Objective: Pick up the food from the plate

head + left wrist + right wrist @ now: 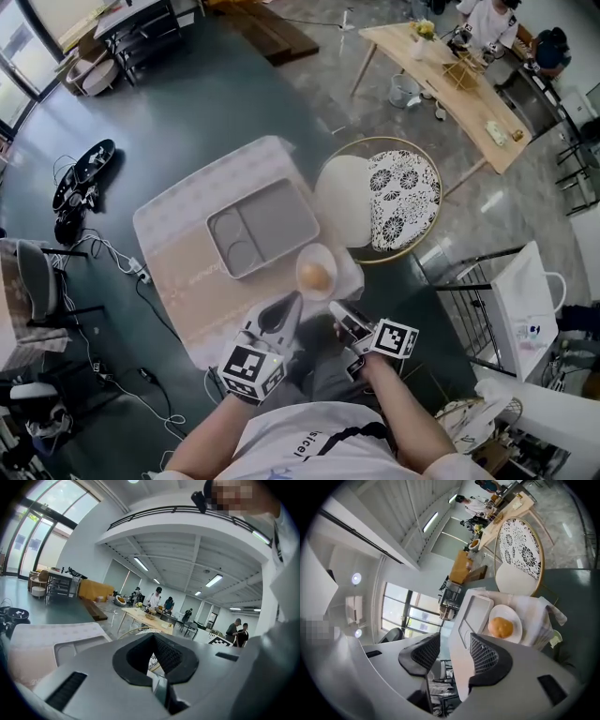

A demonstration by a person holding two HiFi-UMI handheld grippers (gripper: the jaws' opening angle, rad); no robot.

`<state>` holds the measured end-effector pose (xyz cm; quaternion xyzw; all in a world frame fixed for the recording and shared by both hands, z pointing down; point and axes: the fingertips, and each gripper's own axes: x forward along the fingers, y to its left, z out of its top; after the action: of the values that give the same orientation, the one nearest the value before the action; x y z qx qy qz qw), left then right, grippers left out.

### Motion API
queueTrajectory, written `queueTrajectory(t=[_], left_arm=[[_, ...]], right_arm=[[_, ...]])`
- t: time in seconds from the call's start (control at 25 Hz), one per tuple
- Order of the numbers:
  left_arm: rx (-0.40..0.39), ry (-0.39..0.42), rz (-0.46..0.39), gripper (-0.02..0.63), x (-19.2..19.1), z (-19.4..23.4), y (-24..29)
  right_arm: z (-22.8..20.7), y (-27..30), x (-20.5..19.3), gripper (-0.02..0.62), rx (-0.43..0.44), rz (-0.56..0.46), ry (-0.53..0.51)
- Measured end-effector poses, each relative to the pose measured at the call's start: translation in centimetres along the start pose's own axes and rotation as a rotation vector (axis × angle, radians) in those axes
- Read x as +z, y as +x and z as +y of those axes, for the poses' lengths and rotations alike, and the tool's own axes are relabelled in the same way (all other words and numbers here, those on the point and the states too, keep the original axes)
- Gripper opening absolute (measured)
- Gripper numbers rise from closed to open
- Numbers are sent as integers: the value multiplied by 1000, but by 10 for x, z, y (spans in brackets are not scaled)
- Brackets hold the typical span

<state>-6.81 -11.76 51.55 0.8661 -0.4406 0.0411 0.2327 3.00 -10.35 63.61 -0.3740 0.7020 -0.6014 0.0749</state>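
- Round golden-brown bun (317, 276) on smooth white round plate (316, 253), at the near right corner of the cloth-covered table (187, 281).
- Left gripper (152, 635): ribbed dark pads closed, empty.
- Right gripper (454, 641): pads parted, empty.

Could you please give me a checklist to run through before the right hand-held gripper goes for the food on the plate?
1. Food lies uncovered on the plate: ok.
2. Right hand-held gripper has its jaws apart with nothing between them: ok.
3. Jaws lined up on the food: not ok. In the right gripper view it sits ahead and off to one side of them.
4. Left hand-held gripper clear of the food: ok. It is shut and empty, at the plate's near edge.
5. Jaw gap wide enough for the food: cannot tell.
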Motion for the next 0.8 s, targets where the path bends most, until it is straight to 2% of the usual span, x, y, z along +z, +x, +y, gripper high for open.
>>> queueTrajectory(t=[0.48, 0.8], left_arm=[[19, -17, 85, 5, -59, 34, 54], [13, -26, 139, 5, -84, 42, 68]], right_arm=[[-99, 51, -2, 203, -147, 17, 126], [-129, 68, -9, 222, -190, 36, 173]])
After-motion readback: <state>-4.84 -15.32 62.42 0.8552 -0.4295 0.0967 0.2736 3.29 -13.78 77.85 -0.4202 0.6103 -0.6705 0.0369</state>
